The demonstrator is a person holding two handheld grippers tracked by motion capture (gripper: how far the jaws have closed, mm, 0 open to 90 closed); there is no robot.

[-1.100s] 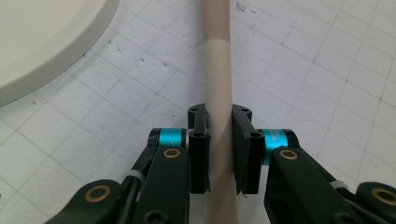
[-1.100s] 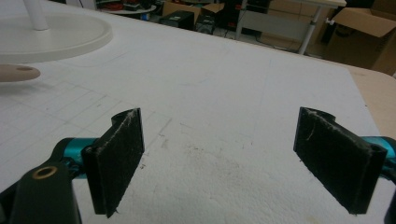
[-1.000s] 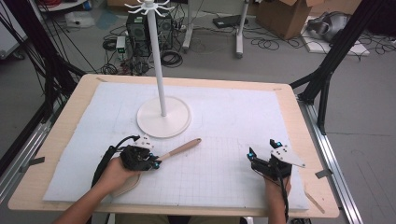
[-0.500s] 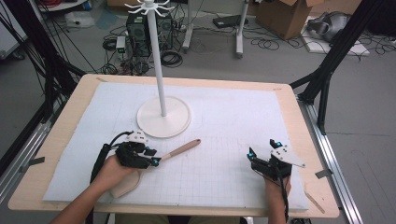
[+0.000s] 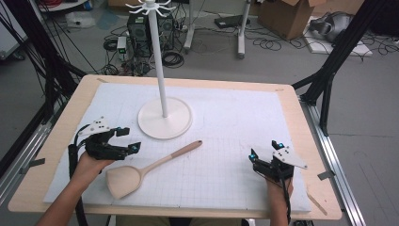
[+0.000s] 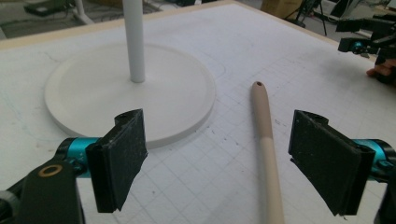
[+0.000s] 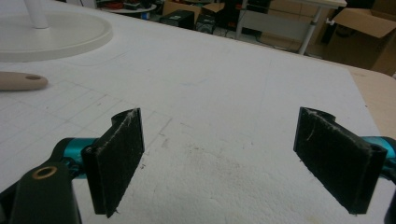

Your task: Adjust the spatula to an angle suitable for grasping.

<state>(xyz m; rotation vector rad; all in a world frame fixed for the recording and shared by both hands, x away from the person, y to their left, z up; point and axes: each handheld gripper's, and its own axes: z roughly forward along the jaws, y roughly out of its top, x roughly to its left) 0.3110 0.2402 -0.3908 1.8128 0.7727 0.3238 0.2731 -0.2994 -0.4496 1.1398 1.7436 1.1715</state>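
Flat on the white gridded mat [image 5: 226, 141] that covers the wooden surface [image 5: 61, 136] lies a wooden spatula [image 5: 150, 167], its broad blade toward the person's side and its slim handle running up and to the right toward the round base of the white hook stand [image 5: 162, 94]. At the far end of the handle is a small hanging hole, which the left gripper view shows plainly.

The left gripper [image 5: 123, 141] hovers just left of the spatula, a little above the blade and beside the stand's base. Its jaws have just been opening and now stand wide apart; in the left gripper view the spatula handle [image 6: 266, 140] runs up through the gap between them, nearer the right-hand jaw, with neither pad touching it. The stand's base and pole [image 6: 133, 39] sit beyond the other jaw.

The right gripper [image 5: 263, 155] sits near the mat's right edge, well apart from the spatula, held in the person's right hand [image 5: 280, 188]. Its jaws are also spread wide, with nothing but bare mat between them. In the right gripper view the tip of the spatula handle [image 7: 23, 80] lies far off at the left, near the stand's base [image 7: 56, 32].
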